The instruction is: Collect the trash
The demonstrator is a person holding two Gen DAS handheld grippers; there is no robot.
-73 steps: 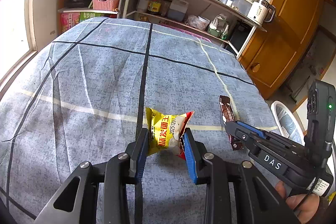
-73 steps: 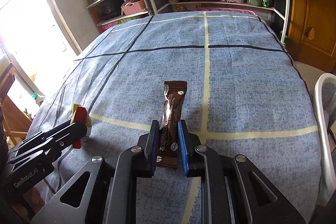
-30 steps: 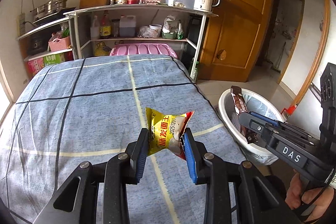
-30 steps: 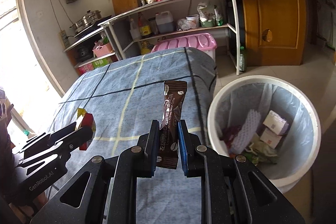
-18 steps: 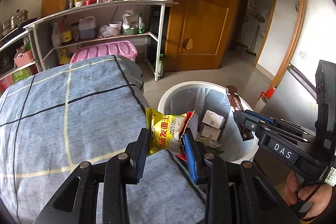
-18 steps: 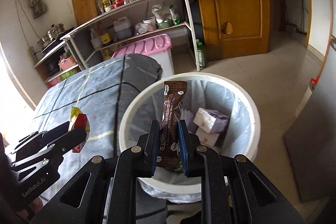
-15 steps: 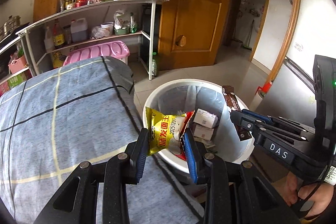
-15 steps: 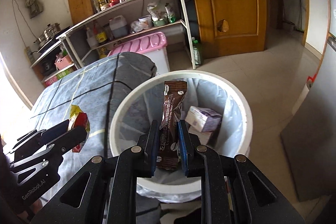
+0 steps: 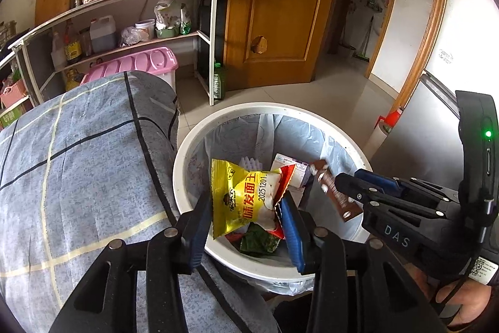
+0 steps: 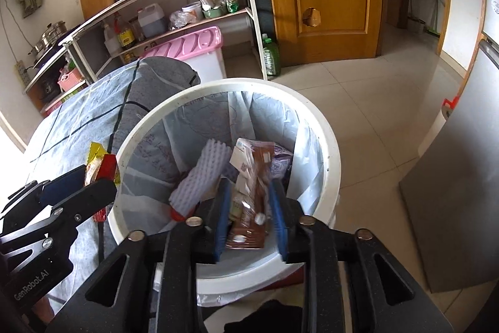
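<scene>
A white bin (image 9: 187, 152) lined with a pale bag stands beside the cloth-covered table. My left gripper (image 9: 246, 203) hangs over the bin's near rim. Its jaws are opening, and a yellow snack packet (image 9: 249, 195) still sits upright between them, touching both pads. My right gripper (image 10: 249, 192) is right above the bin's mouth (image 10: 324, 145), its jaws opening wide. A brown wrapper (image 10: 249, 208) is loose and blurred between the blue pads. In the left wrist view, that wrapper (image 9: 335, 195) tilts at the right gripper (image 9: 346, 181) tips.
The bin holds a white foam net (image 10: 199, 177), small cartons and a green scrap. The blue-grey checked tablecloth (image 9: 78, 161) lies to its left. Behind are a pink-lidded box (image 9: 134, 64), a loaded shelf rack, a green bottle (image 10: 271, 55) and a wooden door (image 9: 280, 5).
Both grippers swung from the table to over the bin. Both pairs of jaws have widened. The brown wrapper has come loose and slipped down, while the yellow packet keeps its place.
</scene>
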